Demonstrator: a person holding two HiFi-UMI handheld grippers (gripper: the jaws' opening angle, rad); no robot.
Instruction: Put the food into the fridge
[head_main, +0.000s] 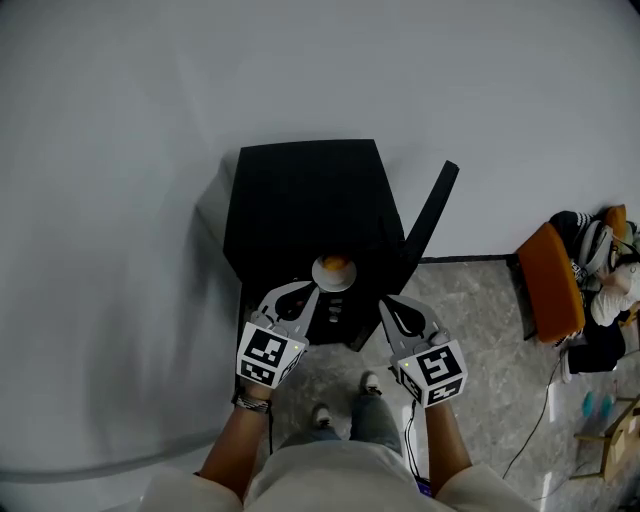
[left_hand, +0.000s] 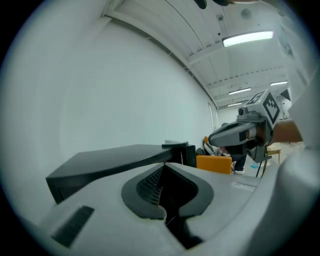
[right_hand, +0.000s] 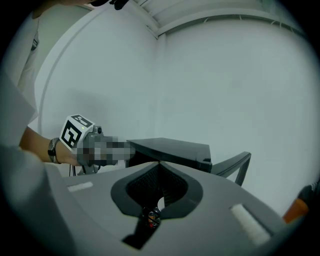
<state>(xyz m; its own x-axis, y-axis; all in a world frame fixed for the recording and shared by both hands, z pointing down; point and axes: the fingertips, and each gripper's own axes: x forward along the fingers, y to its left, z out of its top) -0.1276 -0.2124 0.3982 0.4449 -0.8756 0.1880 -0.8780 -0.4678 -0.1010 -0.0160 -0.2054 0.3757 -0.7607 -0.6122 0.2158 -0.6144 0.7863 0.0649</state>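
Note:
A low black fridge (head_main: 305, 195) stands against the white wall, its door (head_main: 432, 210) swung open to the right. A white bowl of orange food (head_main: 333, 270) sits at the fridge's front opening, just under the top edge. My left gripper (head_main: 303, 292) hangs just left of the bowl, shut and empty. My right gripper (head_main: 388, 305) is a little to the bowl's right and nearer to me, also shut and empty. In the left gripper view the shut left gripper (left_hand: 165, 164) points over the fridge top (left_hand: 115, 157). In the right gripper view the shut right gripper (right_hand: 159, 162) faces the fridge (right_hand: 170, 147).
An orange chair (head_main: 550, 280) piled with clothes and bags stands at the right on the grey floor. A cable (head_main: 545, 400) runs across the floor near it. The person's shoes (head_main: 345, 400) are in front of the fridge. The white wall fills the left and back.

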